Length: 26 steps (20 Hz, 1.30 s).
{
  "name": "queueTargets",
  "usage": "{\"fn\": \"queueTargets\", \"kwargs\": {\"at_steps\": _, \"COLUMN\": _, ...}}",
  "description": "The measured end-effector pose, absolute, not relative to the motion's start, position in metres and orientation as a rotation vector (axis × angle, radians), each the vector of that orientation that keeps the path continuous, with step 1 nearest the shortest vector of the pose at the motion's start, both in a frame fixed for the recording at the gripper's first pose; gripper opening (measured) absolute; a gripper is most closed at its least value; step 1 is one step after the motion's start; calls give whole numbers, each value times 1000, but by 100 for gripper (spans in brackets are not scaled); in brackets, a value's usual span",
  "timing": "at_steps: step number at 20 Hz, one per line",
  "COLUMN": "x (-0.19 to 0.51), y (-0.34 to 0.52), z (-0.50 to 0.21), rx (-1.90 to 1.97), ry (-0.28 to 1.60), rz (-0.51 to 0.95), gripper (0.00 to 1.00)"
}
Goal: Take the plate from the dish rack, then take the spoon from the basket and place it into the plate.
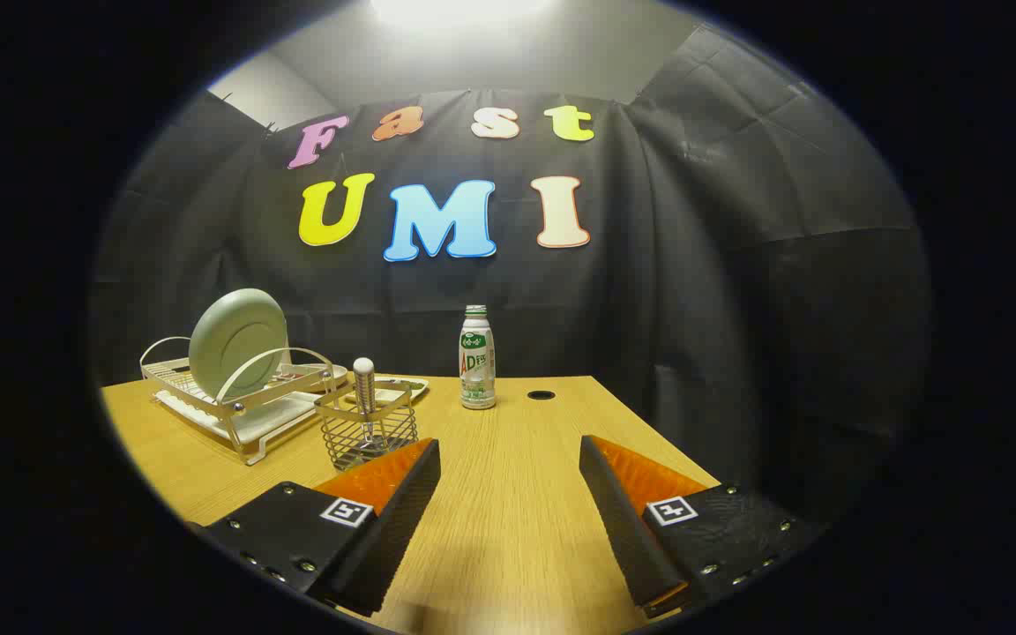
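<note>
A pale green plate [237, 342] stands on edge in the wire dish rack [208, 397] on the wooden table, well beyond my fingers and to their left. A spoon [364, 388] stands upright, handle end up, in the small wire basket [367, 428] just ahead of the left finger. My gripper [508, 459] is open, held low over the table, with nothing but bare table between its fingers.
A small white drink bottle [477, 358] stands farther back, ahead of the gap between the fingers. A round cable hole [541, 394] lies in the table [508, 511] to the right of the bottle. The table's right edge runs close to the right finger, and the black cloth wall rises behind.
</note>
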<state>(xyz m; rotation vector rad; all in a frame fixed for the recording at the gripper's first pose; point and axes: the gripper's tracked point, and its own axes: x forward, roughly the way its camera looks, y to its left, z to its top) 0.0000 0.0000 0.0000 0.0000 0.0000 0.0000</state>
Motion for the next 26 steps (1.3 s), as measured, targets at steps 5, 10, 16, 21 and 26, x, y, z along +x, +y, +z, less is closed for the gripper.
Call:
{"fn": "queueTargets", "kwargs": {"at_steps": 5, "x": 5, "y": -1, "z": 3, "rx": -2, "ry": -12, "rz": -2, "gripper": 97}}
{"fn": "queueTargets", "kwargs": {"at_steps": 10, "x": 55, "y": -3, "z": 4, "rx": 5, "ry": -3, "rz": -12, "gripper": 97}}
{"fn": "queueTargets", "kwargs": {"at_steps": 16, "x": 101, "y": -22, "z": 46, "rx": 6, "ry": -44, "rz": -65, "gripper": 97}}
{"fn": "queueTargets", "kwargs": {"at_steps": 21, "x": 81, "y": -5, "z": 123, "rx": 12, "ry": -73, "rz": -49, "gripper": 97}}
{"fn": "queueTargets", "kwargs": {"at_steps": 26, "x": 61, "y": 48, "z": 198, "rx": 30, "ry": -78, "rz": -27, "gripper": 97}}
